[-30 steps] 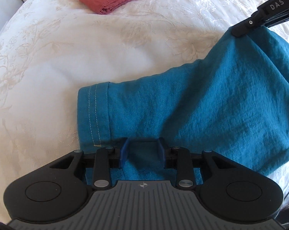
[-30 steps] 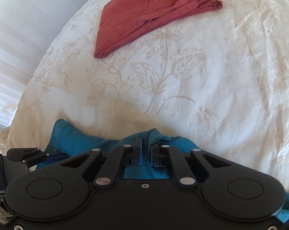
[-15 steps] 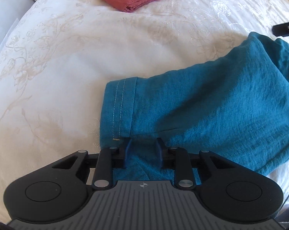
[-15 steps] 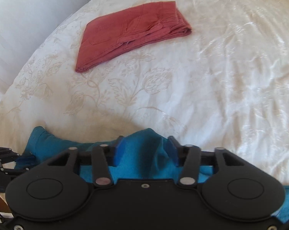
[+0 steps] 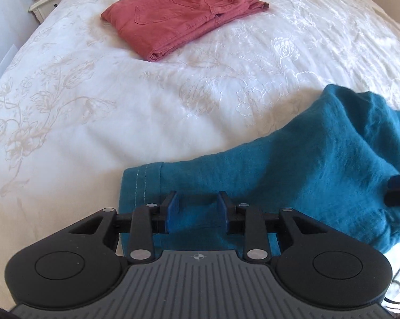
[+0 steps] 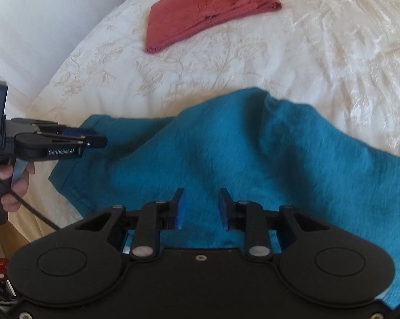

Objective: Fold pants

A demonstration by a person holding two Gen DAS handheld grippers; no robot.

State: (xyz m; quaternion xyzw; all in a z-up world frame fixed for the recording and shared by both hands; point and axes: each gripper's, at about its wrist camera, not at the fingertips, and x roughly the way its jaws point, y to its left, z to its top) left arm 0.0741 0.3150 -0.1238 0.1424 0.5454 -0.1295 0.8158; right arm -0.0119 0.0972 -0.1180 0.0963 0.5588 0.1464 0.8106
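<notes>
I'm seeing teal pants (image 5: 319, 164) with pale hem stitching, brick-red folded pants (image 5: 184, 13), a cream bedspread (image 5: 93, 106) showing a beige floral vine pattern — my black grippers are wearing blue pads (image 6: 180, 208).

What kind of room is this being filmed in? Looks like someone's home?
Most likely a bedroom in a home. The teal pants lie on a bed with a cream embroidered bedspread, folded red pants sit farther back, and a small bedside table with knick-knacks stands at the corner.
</notes>
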